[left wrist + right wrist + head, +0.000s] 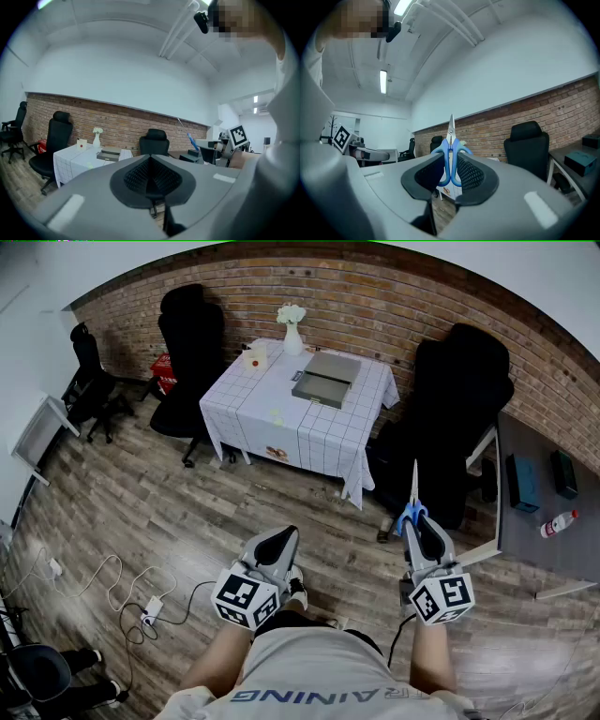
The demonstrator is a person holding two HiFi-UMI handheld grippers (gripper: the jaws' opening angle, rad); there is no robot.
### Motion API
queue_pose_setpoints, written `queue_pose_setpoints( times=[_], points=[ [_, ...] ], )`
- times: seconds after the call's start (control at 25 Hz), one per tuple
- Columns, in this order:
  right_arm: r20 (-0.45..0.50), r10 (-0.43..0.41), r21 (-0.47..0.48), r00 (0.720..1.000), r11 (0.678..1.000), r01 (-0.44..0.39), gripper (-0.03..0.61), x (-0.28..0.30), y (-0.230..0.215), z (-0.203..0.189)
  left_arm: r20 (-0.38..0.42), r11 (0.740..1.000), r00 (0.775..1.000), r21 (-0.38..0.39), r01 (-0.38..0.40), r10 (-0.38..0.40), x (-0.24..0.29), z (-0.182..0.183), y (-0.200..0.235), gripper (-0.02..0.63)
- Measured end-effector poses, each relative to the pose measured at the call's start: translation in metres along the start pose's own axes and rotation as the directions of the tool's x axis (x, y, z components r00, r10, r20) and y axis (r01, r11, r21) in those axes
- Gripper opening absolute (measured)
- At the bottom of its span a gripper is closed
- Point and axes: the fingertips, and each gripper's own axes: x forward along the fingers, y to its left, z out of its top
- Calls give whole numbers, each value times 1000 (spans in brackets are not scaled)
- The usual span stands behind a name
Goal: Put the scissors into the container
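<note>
Blue-handled scissors (412,498) stand blades-up in my right gripper (419,529), which is shut on their handles; the right gripper view shows the scissors (450,150) clamped between the ribbed pads, tip pointing up. My left gripper (276,546) is shut with nothing between its pads, as the left gripper view (151,180) confirms. The grey box container (324,380) lies open on the white checked table (281,418) across the room, well ahead of both grippers. In the left gripper view the container (110,154) sits on that table, far off.
A white vase with flowers (292,327) and a small card (253,357) stand on the table. Black office chairs (190,352) flank it; another chair (459,418) is at right beside a grey desk (539,540) holding a bottle. Cables (131,601) lie on the wood floor.
</note>
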Motion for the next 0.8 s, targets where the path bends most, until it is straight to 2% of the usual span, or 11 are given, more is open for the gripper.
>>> queue_pose_setpoints(
  times=[0.4, 0.8],
  points=[
    [-20, 55, 12, 998, 998, -54, 104, 13, 15, -7, -8, 1000, 1000, -5, -9, 9, -2, -2, 3, 0],
    [-47, 47, 32, 998, 998, -46, 104, 33, 7, -15, -45, 998, 999, -54, -19, 17, 8, -19, 26, 0]
  ],
)
